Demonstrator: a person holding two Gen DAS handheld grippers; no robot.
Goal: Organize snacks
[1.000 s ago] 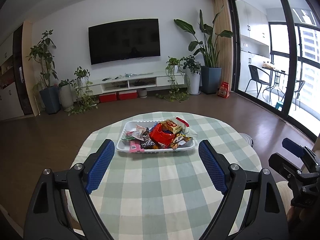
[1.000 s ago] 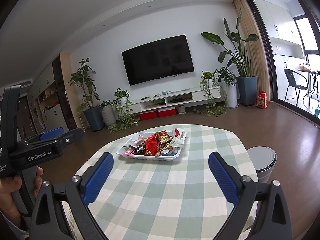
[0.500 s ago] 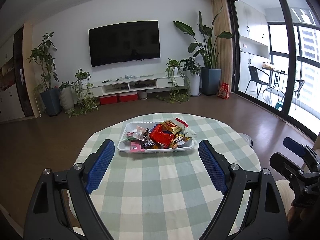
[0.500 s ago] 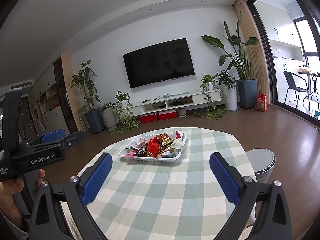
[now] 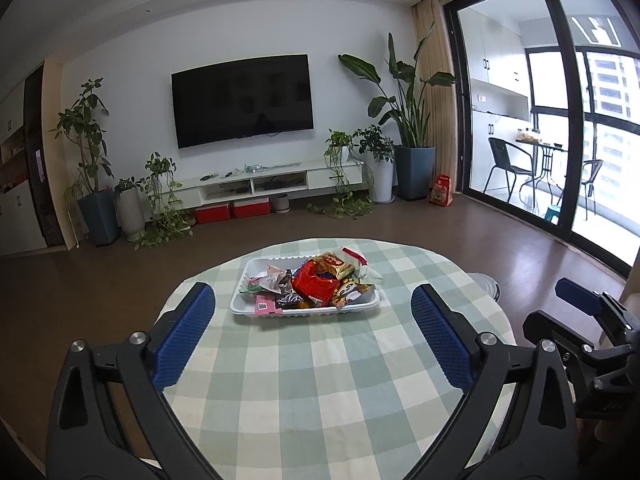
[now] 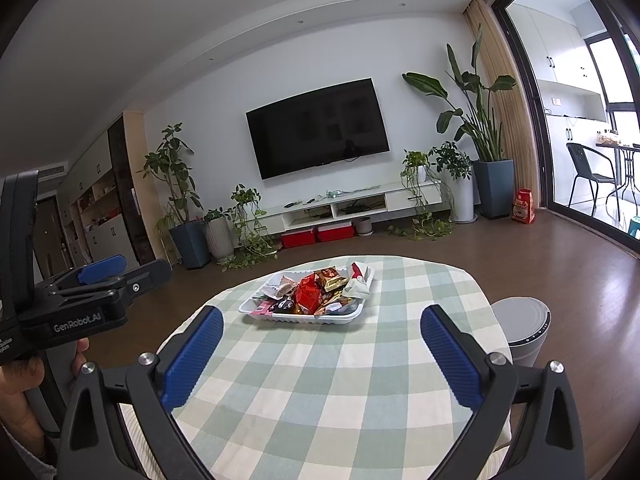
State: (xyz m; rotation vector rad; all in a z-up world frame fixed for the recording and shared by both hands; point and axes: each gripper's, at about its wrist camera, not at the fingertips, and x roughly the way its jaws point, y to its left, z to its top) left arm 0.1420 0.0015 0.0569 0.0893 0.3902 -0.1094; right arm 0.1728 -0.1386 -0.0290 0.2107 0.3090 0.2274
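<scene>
Potted plants (image 5: 90,160), a wall-mounted television (image 5: 242,100) and a low white media shelf (image 5: 272,180) are filling the far side of a living room, with a glass door (image 5: 560,120) taking up the right of the frame. Nearer the cameras, a round bench (image 5: 320,380) under a green and white checked cloth is carrying the only task items.

Starting at the left of the left wrist view, the left gripper (image 5: 312,332) is hovering over the near part of the bench, its jaws opening toward their widest, with nothing between the blue pads. At mid frame, a white tray (image 5: 244,304) is sitting toward the far side of the bench, well apart from both grippers. Snacks (image 5: 316,284) are lying heaped in it: a red packet (image 5: 314,282) at the centre, a pink packet (image 5: 266,307) at the near left corner, a gold one behind. At the right edge, the right gripper (image 6: 322,352) is waiting alongside, its jaws spread wide and holding nothing.

Judging by the pile, sorting is not yet underway: the wrappers are overlapping in no order, none is lying on the cloth, and neither gripper is touching the tray. Nearly all the work appears to be remaining.
</scene>
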